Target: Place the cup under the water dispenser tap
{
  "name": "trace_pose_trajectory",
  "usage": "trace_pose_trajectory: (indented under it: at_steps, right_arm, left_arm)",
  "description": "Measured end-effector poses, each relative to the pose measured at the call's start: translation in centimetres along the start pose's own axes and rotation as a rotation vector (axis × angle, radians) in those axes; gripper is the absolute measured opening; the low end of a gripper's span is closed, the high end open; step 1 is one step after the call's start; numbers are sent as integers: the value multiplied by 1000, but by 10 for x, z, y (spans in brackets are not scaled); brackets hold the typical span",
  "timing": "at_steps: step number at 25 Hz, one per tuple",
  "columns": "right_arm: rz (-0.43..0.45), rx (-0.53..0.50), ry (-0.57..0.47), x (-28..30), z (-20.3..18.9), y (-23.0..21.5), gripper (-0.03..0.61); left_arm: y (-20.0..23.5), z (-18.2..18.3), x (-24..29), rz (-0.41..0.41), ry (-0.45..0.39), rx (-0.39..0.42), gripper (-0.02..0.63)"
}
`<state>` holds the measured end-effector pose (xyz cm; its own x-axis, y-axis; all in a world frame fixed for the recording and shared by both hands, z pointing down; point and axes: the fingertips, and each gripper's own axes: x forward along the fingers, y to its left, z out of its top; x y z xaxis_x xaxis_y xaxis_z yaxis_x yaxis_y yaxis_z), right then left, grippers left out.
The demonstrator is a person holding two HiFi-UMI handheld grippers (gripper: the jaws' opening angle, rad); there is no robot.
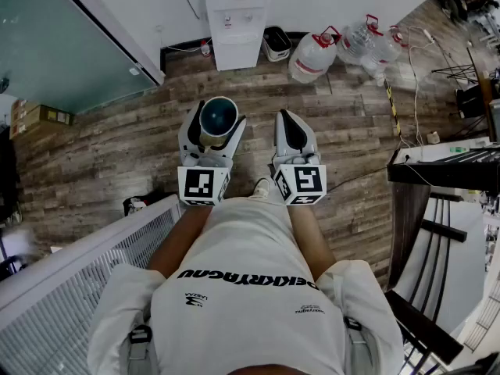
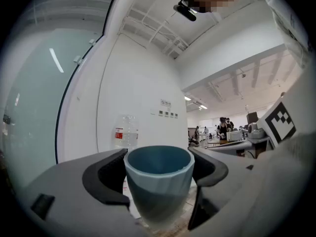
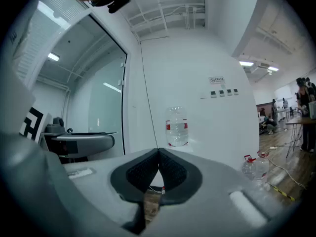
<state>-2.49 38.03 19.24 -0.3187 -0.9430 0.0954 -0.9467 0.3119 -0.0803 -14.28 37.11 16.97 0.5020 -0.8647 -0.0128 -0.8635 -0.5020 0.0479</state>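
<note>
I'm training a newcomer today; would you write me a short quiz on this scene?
1. Multiple choice: which gripper holds the blue cup? A) left B) right C) neither
2. Fill in: in the head view, the large water bottles stand on the floor to the ___ of the water dispenser.
3. True or false: the right gripper has its jaws wide apart.

Key
1. A: the left gripper is closed on the upright cup.
2. right
3. False: its jaws are together with nothing between them.
</note>
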Motion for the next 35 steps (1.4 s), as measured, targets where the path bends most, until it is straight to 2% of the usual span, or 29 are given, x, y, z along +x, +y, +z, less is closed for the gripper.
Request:
trace_pose_trajectory:
  at_steps: [9,17,21,28,35]
  right_arm:
    - [31,6,-17,-3,5,-20,-6]
    - [58,-6,2,-10,1,-56,-6]
    - [72,-3,4,-9,1,-78,-8]
    - [72,7,-2,10,-1,-111,-8]
    - [62,23,11,79,-9,-125,-8]
  left_arm:
    - [-15,-5,11,16,11,14,370]
    - [-52,-9,32,12,12,15,370]
    - [-62,-7,42,49,-7,21,370]
    - [-62,-23,69,88,26,8,370]
    - [-22,-41,125,80,43,-15,370]
